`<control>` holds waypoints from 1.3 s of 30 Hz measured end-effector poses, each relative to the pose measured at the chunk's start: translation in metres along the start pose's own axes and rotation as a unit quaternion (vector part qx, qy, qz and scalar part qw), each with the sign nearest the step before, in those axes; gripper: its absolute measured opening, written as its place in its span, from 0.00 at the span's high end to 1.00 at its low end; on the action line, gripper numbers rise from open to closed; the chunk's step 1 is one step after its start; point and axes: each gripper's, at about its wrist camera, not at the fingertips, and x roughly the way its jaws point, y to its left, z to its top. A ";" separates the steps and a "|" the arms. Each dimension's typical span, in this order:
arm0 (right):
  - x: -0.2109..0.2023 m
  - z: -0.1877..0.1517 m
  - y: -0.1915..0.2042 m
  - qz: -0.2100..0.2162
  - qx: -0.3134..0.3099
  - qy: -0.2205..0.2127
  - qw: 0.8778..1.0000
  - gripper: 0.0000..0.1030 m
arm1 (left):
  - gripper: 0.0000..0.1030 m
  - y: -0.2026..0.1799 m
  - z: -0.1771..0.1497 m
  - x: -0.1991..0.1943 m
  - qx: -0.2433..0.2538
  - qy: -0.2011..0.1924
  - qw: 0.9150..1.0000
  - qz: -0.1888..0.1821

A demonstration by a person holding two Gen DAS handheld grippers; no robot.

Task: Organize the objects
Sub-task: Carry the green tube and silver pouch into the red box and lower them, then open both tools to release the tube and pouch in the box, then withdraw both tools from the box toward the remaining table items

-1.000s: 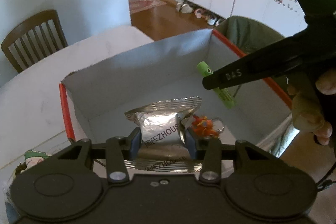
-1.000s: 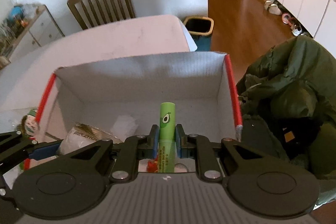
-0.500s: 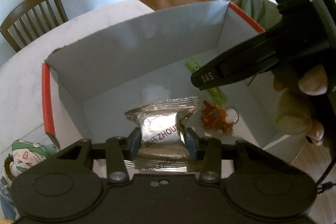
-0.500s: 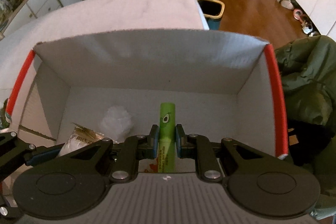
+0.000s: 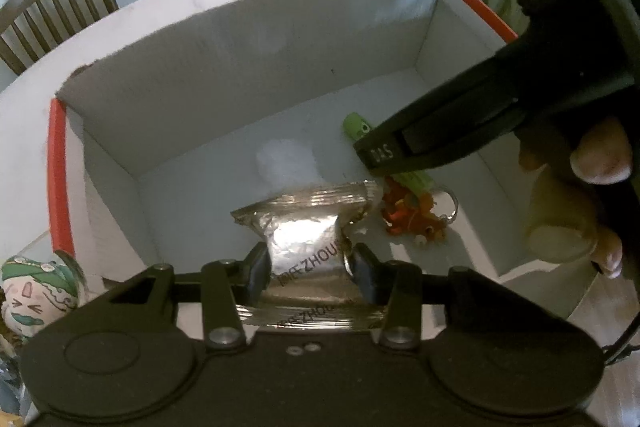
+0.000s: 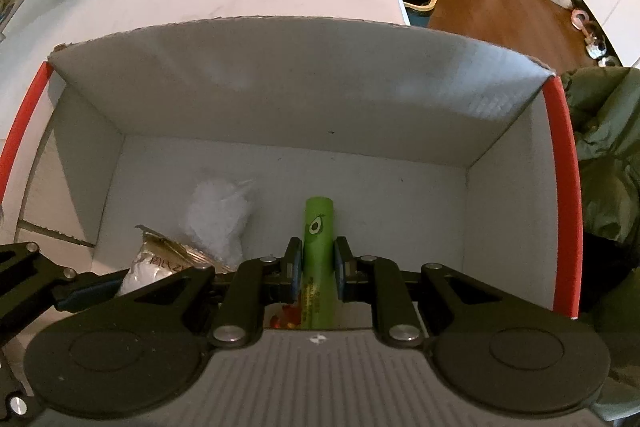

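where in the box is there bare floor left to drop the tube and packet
The box floor is bare along the far wall and in the whole right part, between the green tube and the right wall. The near-left is crowded: white bag, silver packet and orange keychain sit close together there.

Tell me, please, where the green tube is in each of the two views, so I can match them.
Left wrist view: green tube right of centre, partly hidden behind the right gripper.
Right wrist view: green tube at bottom centre, clamped between the right gripper's fingers.
Shared landmark: the white crumpled bag on the box floor.
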 end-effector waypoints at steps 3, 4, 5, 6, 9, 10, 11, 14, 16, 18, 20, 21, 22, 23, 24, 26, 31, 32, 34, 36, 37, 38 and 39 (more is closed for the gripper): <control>0.001 0.000 -0.003 0.001 0.002 0.002 1.000 0.85 | 0.57 0.000 0.000 0.000 -0.002 0.001 1.000 0.000; 0.000 0.001 -0.004 0.002 0.004 0.002 1.000 0.85 | 0.57 0.000 0.000 0.001 -0.003 0.001 1.000 0.000; 0.000 0.001 -0.005 0.004 0.007 0.002 1.000 0.85 | 0.57 0.000 0.000 0.001 -0.004 0.001 1.000 0.000; 0.000 0.000 -0.007 0.005 0.011 0.003 1.000 0.85 | 0.57 0.001 0.000 0.000 -0.006 0.002 1.000 -0.001; -0.002 -0.001 -0.012 0.014 0.023 0.006 1.000 0.84 | 0.55 0.003 0.001 -0.002 -0.013 0.005 1.000 -0.006; -0.003 -0.002 -0.014 0.017 0.028 0.006 0.999 0.84 | 0.52 0.002 0.001 -0.004 -0.014 0.004 1.000 -0.007; -0.006 -0.003 -0.016 0.020 0.031 0.004 0.999 0.84 | 0.50 0.002 0.000 -0.005 -0.014 0.002 1.000 -0.006; -0.012 -0.006 -0.017 0.021 0.026 -0.003 0.999 0.84 | 0.40 0.003 -0.002 -0.010 -0.017 -0.008 1.000 -0.006; -0.017 -0.008 -0.017 0.023 0.024 -0.006 0.999 0.84 | 0.40 0.004 -0.003 -0.014 -0.018 -0.010 1.000 -0.008; -0.024 -0.011 -0.017 0.022 0.022 -0.012 0.999 0.84 | 0.40 0.004 -0.004 -0.018 -0.021 -0.014 1.000 -0.009; -0.031 -0.012 -0.019 0.028 0.021 -0.019 0.999 0.84 | 0.40 0.005 -0.005 -0.023 -0.024 -0.020 0.999 -0.011; -0.035 -0.013 -0.018 0.030 0.020 -0.023 0.999 0.84 | 0.40 0.005 -0.005 -0.026 -0.025 -0.023 0.999 -0.012; -0.040 -0.015 -0.018 0.034 0.020 -0.029 0.999 0.84 | 0.40 0.004 -0.005 -0.029 -0.025 -0.026 0.999 -0.012; -0.045 -0.015 -0.018 0.038 0.018 -0.034 0.999 0.84 | 0.39 0.001 -0.004 -0.032 -0.024 -0.030 0.999 -0.012; -0.049 -0.017 -0.017 0.042 0.016 -0.038 0.998 0.84 | 0.39 0.001 -0.005 -0.036 -0.024 -0.036 0.999 -0.011; -0.059 -0.020 -0.017 0.048 0.015 -0.048 0.998 0.83 | 0.38 0.004 -0.009 -0.044 -0.024 -0.044 0.999 -0.011; -0.083 -0.031 -0.014 0.063 0.010 -0.073 0.995 0.83 | 0.38 0.003 -0.014 -0.064 -0.030 -0.065 0.997 -0.014; -0.088 -0.033 -0.014 0.066 0.010 -0.078 0.995 0.82 | 0.38 0.004 -0.015 -0.069 -0.032 -0.070 0.997 -0.015; -0.098 -0.038 -0.014 0.074 0.012 -0.088 0.993 0.77 | 0.38 0.003 -0.019 -0.076 -0.033 -0.082 0.996 -0.014; -0.108 -0.040 -0.016 0.083 0.012 -0.098 0.992 0.71 | 0.38 0.001 -0.022 -0.085 -0.034 -0.094 0.995 -0.013; -0.114 -0.043 -0.015 0.086 0.013 -0.104 0.991 0.71 | 0.38 0.001 -0.024 -0.086 -0.035 -0.099 0.994 -0.014; -0.118 -0.045 -0.015 0.089 0.014 -0.110 0.990 0.70 | 0.38 0.002 -0.026 -0.092 -0.036 -0.104 0.994 -0.015; -0.123 -0.047 -0.015 0.092 0.015 -0.115 0.989 0.70 | 0.38 0.000 -0.029 -0.098 -0.039 -0.109 0.993 -0.015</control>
